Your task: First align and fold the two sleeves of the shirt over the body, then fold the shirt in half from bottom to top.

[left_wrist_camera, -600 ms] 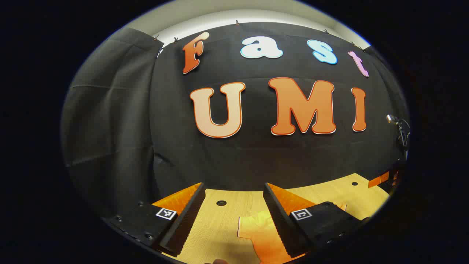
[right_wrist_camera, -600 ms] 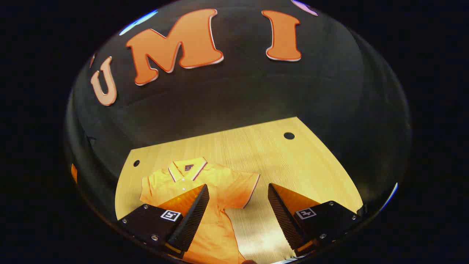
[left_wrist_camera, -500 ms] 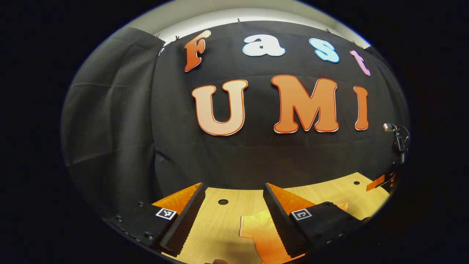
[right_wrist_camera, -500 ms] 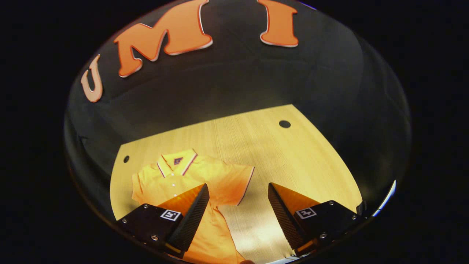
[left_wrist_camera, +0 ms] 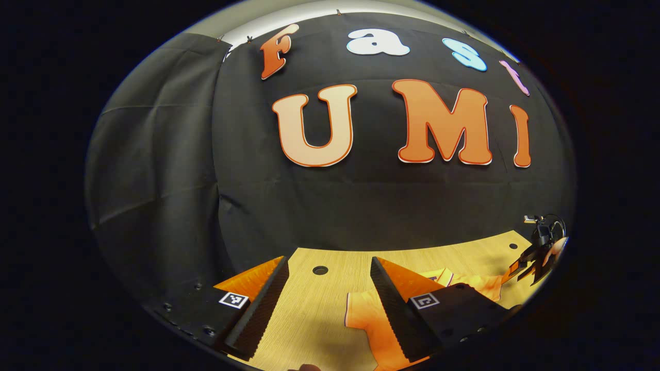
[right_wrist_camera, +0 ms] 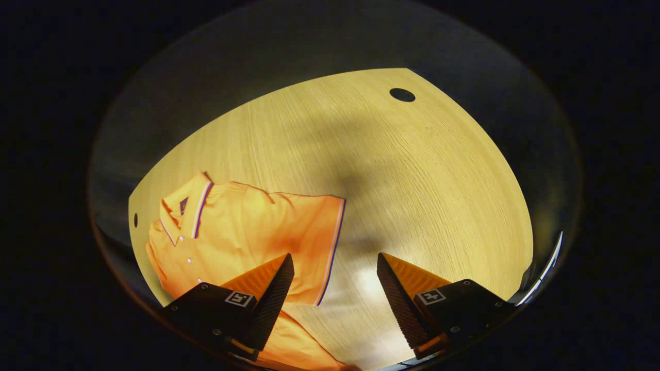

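Lying flat on the wooden table (right_wrist_camera: 412, 170), the orange polo shirt (right_wrist_camera: 242, 232) sits around 8 o'clock in the right gripper view. Right gripper (right_wrist_camera: 335, 288) hangs over its sleeve edge, fingers spread wide, gripping nothing. Left gripper (left_wrist_camera: 327, 293) is wide open too, empty, with the shirt at 5 o'clock.

Light wood-grain table (right_wrist_camera: 412, 170) with round dark holes (right_wrist_camera: 402, 95); orange short-sleeved polo shirt (right_wrist_camera: 247, 232) lies flat on it, sleeves unfolded.
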`<state>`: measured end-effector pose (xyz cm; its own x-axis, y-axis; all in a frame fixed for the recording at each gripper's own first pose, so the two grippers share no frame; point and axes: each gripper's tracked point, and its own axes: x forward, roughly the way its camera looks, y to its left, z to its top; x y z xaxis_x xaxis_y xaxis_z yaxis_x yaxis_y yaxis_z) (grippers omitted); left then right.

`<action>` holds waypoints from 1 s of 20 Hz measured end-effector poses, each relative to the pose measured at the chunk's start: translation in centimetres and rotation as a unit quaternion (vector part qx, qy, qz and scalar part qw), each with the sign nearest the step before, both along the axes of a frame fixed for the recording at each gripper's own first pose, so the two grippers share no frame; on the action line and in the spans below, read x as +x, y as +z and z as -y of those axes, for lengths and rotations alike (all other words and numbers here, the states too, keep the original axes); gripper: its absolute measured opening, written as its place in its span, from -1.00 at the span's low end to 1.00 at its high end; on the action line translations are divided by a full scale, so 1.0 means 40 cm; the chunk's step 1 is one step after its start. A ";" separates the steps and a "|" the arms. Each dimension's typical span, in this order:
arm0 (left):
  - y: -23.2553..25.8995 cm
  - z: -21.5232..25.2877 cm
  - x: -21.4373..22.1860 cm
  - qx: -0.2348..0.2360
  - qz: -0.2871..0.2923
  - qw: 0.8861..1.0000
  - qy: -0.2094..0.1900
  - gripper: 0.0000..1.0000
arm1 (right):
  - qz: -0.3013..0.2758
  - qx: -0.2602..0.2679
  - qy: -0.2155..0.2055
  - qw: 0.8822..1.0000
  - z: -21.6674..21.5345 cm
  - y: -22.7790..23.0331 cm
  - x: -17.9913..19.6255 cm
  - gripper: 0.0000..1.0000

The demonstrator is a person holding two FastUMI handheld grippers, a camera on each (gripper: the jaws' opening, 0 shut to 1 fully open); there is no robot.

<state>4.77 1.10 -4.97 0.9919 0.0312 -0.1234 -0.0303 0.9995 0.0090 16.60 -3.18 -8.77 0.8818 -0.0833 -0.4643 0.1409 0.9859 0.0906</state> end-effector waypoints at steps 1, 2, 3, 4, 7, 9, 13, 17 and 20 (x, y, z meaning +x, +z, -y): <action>-0.014 0.001 0.008 0.000 -0.005 1.000 0.000 0.96 | -0.010 0.006 -0.003 1.000 0.000 -0.012 0.008 0.97; -0.023 0.000 0.016 0.000 -0.009 1.000 0.000 0.95 | -0.015 0.006 -0.004 1.000 0.001 -0.018 0.019 0.97; -0.032 -0.002 0.021 -0.001 -0.014 1.000 0.000 0.96 | -0.018 0.003 -0.005 1.000 0.002 -0.023 0.025 0.98; -0.036 -0.002 0.027 -0.002 -0.019 1.000 0.000 0.96 | -0.023 0.002 -0.005 1.000 -0.002 -0.030 0.033 0.98; -0.051 0.000 0.037 -0.003 -0.027 1.000 0.000 0.96 | -0.043 -0.011 -0.008 0.999 0.000 -0.061 0.045 0.97; -0.054 -0.007 0.038 -0.001 -0.028 1.000 0.002 0.95 | -0.041 -0.025 -0.006 0.999 -0.005 -0.063 0.053 0.96; -0.057 -0.007 0.032 -0.005 -0.028 1.000 0.000 0.94 | -0.046 -0.022 -0.004 0.999 -0.002 -0.067 0.051 0.87; -0.081 -0.004 0.025 -0.011 -0.042 0.999 -0.002 0.95 | -0.044 -0.006 -0.017 0.999 -0.003 -0.061 0.055 0.51; -0.075 -0.005 0.019 0.000 -0.036 0.999 -0.002 0.95 | -0.031 -0.006 -0.003 0.999 -0.015 -0.055 0.062 -0.34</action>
<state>5.52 1.31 -7.98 0.9806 0.0271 -0.1944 -0.0255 0.9996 0.0110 19.10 -2.58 -10.98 0.8504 -0.0939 -0.5177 0.1515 0.9860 0.0701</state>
